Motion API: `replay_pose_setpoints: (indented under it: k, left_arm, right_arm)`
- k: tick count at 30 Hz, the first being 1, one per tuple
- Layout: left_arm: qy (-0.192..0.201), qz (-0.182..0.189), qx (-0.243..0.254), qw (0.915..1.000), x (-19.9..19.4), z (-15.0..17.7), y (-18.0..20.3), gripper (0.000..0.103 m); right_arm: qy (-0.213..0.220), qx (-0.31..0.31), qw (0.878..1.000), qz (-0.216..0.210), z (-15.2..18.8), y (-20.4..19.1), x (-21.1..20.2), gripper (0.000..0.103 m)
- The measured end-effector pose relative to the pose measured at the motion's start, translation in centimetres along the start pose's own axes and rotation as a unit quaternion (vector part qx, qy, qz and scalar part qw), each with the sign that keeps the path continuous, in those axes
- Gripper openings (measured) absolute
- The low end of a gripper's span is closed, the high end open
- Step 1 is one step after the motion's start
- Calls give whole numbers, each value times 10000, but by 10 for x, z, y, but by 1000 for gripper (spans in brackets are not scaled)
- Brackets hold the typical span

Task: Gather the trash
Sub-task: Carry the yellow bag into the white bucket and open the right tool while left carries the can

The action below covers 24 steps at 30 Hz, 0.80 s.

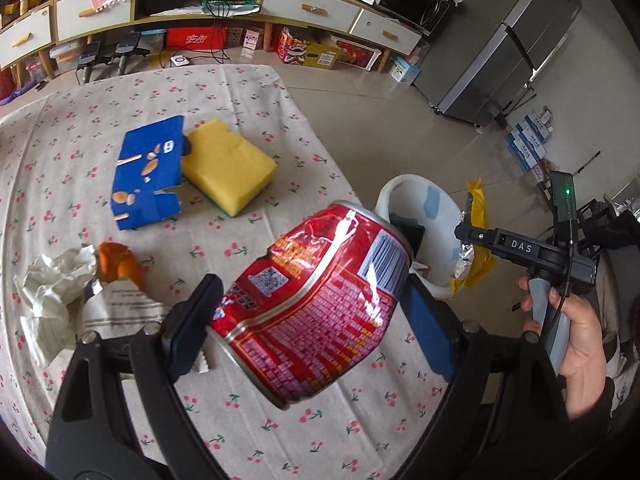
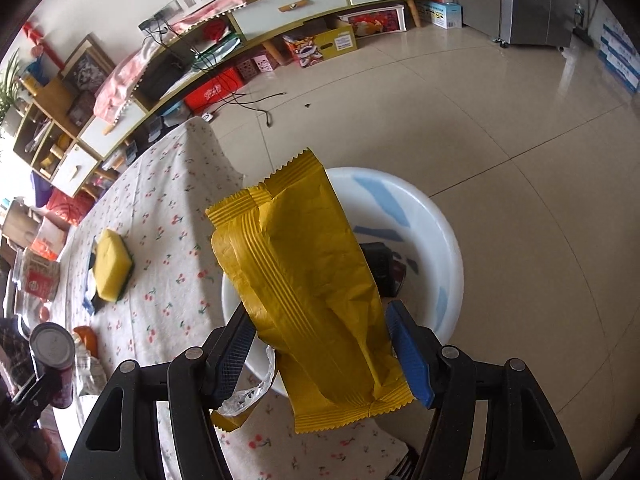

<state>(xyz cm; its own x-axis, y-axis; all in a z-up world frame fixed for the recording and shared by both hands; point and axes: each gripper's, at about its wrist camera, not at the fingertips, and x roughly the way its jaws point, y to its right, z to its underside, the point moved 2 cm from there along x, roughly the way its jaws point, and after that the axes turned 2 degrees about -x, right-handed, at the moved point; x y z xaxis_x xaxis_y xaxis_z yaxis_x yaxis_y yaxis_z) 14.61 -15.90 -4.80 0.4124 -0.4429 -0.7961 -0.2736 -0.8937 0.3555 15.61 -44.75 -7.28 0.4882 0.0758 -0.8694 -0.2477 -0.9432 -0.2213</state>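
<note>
My left gripper (image 1: 308, 316) is shut on a dented red can (image 1: 316, 304), held tilted above the cherry-print tablecloth (image 1: 240, 92). My right gripper (image 2: 324, 348) is shut on a yellow snack wrapper (image 2: 304, 280), which hangs over the white basin (image 2: 448, 240) beside the table. In the left wrist view the basin (image 1: 404, 196) lies past the table's right edge, with the yellow wrapper (image 1: 478, 208) and the other gripper held by a hand (image 1: 576, 340) above it. A dark object lies inside the basin.
On the table lie a torn blue box (image 1: 148, 176), a yellow sponge (image 1: 228, 164), crumpled paper (image 1: 52, 292) and an orange piece (image 1: 120, 264). A low cabinet (image 1: 240, 8) with boxes beneath runs along the wall. A grey fridge (image 1: 516, 40) stands on the tiled floor.
</note>
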Motion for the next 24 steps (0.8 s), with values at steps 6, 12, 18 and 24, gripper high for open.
replay_pose_setpoints:
  k: [6,12,18,24]
  left_arm:
    - [-96,27,219,9997,24,-11,25,89]
    - [-217,47,436,9988,45,-15,51,89]
    - [-288,94,714,9970,68,-16,82,89]
    - [-346,141,950,9948,88,-18,104,89]
  right_arm:
    - [33,163,9999,22,-7,8,4,83]
    - [115,307,9995,-24,-8,19,-3,86]
    - [244,488,9985,-3,-2,37,-18,87]
    - [347,627,9972,196,9,61,-34,87]
